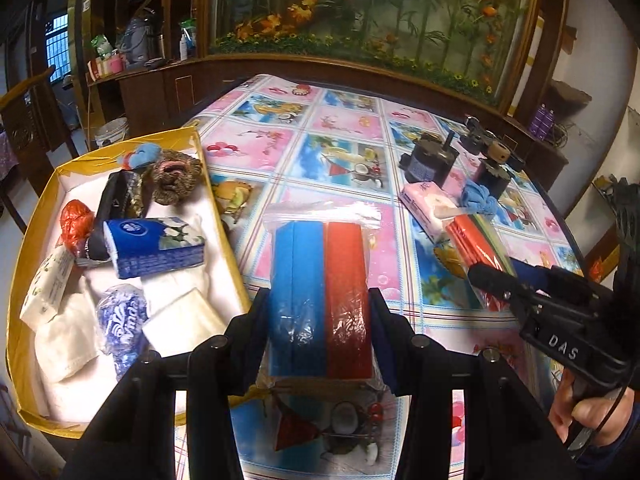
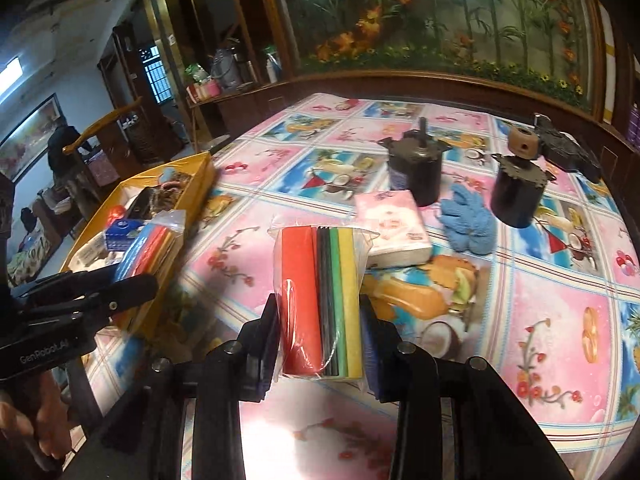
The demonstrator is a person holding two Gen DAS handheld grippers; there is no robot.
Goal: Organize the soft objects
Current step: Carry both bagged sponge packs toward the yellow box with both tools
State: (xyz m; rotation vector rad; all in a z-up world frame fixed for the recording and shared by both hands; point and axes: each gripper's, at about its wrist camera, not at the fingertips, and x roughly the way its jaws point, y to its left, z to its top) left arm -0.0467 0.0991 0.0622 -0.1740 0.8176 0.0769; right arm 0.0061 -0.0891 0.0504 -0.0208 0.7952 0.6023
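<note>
Two fisheye views, each from just behind a gripper, look steeply down across the table [image 1: 344, 128] towards the aquarium [image 2: 440, 12]. Both share the yellow box [image 1: 36, 216] left of the aquarium, and each sees the other gripper.

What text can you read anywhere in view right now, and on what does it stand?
"DAS": on the body of the right tool, seen from the left wrist.
"GenRobot.AI": on the body of the left tool, seen from the right wrist.
Blue tissue pack in the yellow box: logo too small to read.
Blue-white wrapper: lettering distorted, not readable.
Pink tissue pack: print blurred.
</note>
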